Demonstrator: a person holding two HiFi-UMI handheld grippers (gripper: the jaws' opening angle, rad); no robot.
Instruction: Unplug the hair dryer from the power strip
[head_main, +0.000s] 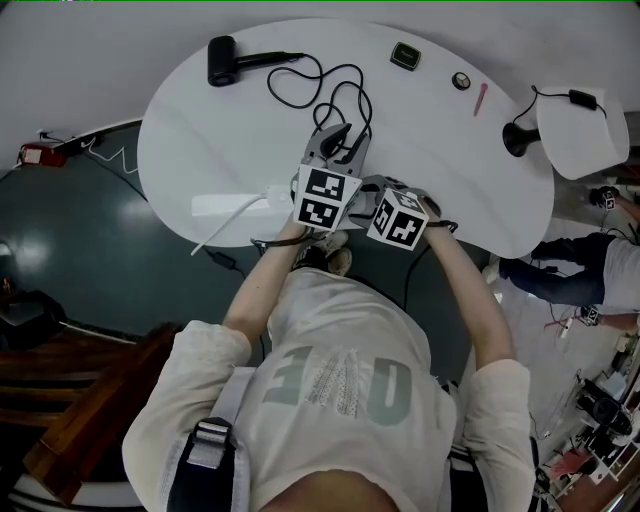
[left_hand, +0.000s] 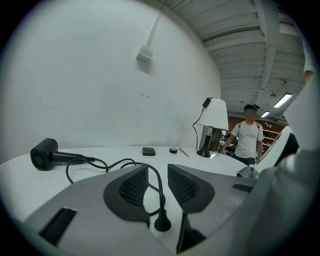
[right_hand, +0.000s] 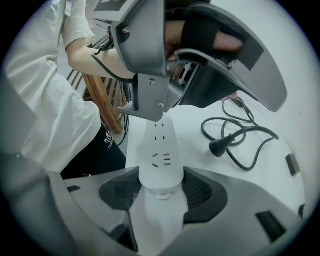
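The black hair dryer (head_main: 222, 61) (left_hand: 44, 154) lies at the far left of the white oval table (head_main: 200, 130). Its black cord (head_main: 335, 95) loops back to my left gripper (head_main: 336, 140) (left_hand: 157, 172). That gripper is open, and the cord runs loosely between its fingers without being pinched. The round black plug (left_hand: 162, 222) (right_hand: 220, 146) lies free on the table, out of the strip. My right gripper (head_main: 372, 188) (right_hand: 159, 187) is shut on the end of the white power strip (right_hand: 159, 160) (head_main: 235, 205), whose visible sockets hold nothing.
A white-shaded lamp (head_main: 570, 125) (left_hand: 212, 125) stands at the table's right end. A small dark box (head_main: 405, 56), a round disc (head_main: 461, 80) and a pink pen (head_main: 481, 98) lie along the far edge. A person (left_hand: 247, 137) stands beyond the table.
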